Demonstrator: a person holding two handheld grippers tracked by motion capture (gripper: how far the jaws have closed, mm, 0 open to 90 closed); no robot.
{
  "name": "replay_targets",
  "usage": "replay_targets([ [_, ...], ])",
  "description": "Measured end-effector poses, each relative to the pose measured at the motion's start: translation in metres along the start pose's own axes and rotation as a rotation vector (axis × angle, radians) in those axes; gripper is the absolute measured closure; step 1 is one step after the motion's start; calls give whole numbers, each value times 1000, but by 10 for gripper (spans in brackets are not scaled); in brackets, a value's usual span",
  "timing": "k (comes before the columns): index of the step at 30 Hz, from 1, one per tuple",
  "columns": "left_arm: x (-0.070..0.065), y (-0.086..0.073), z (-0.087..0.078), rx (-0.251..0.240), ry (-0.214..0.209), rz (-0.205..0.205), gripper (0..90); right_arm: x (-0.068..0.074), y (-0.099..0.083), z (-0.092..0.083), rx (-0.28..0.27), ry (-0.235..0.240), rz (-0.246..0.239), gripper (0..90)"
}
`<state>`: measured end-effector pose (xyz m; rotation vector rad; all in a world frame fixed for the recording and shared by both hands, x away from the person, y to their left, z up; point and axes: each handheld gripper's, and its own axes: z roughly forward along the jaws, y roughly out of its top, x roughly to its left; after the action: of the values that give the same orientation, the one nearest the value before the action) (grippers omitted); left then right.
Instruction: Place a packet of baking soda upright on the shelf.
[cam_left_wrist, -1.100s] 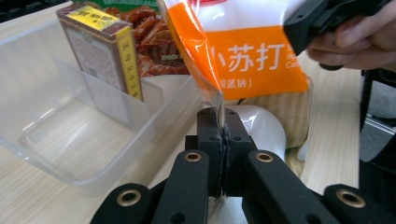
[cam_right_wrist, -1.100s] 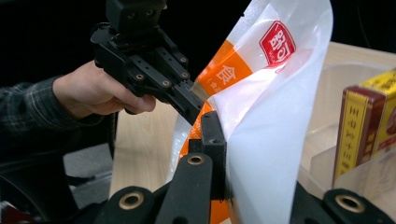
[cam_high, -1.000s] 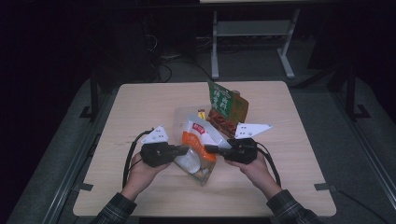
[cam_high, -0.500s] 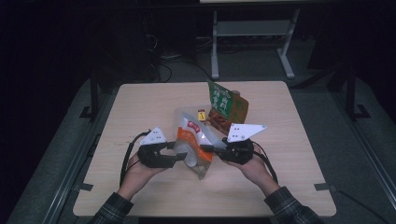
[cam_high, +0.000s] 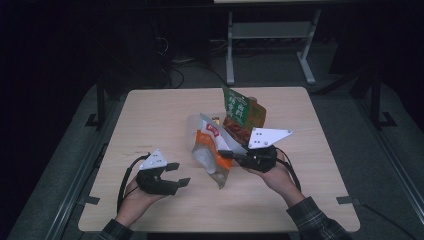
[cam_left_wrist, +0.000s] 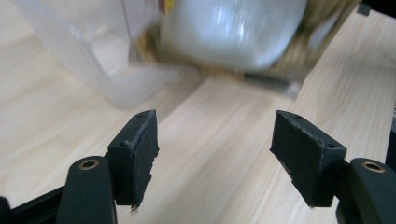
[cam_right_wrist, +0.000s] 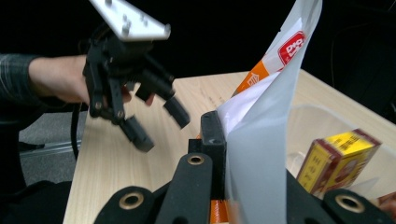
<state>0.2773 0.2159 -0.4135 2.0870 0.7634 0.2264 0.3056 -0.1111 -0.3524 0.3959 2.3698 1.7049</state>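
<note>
Near the front left of the bench (cam_high: 150, 107), my left gripper (cam_high: 176, 174) has let go of the plastic bag (cam_high: 212, 152): a second ago its jaws were pinching the bag's near edge beside the right gripper, and now they have just been opening, stand wide with nothing between them, and my hand has drawn back well clear. So I judge the bag now hangs on one grip alone: my right gripper (cam_high: 226, 154) is clamped on the bag's translucent edge, holding it upright at mid-bench, probably so the mouth can be re-gripped or loaded. The bag's contents are hard to read; a pale rounded lump (cam_left_wrist: 233, 28) is blurred in the left gripper view, and a yellow box (cam_right_wrist: 338, 156) sits behind the film.
</note>
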Motion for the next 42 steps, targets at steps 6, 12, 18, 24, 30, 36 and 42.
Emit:
replay_targets([
  [6,9,-12,9,45,-6,-28,269,-7,14,-4,-6,-14,-15,900],
  [12,12,-16,14,73,2,-2,207,-17,25,-1,-15,-33,-15,900],
  [18,15,-18,19,80,-1,-15,166,-29,33,8,-20,-54,5,900],
  [24,16,-20,20,94,-4,-10,162,-40,35,20,-15,-82,17,900],
  [30,13,-20,23,102,-14,-8,162,-49,33,31,-9,-98,41,900],
  [36,14,-19,23,123,-18,12,162,-60,34,42,1,-102,62,900],
  [42,14,-20,23,116,-17,1,162,-67,38,49,6,-115,54,900],
])
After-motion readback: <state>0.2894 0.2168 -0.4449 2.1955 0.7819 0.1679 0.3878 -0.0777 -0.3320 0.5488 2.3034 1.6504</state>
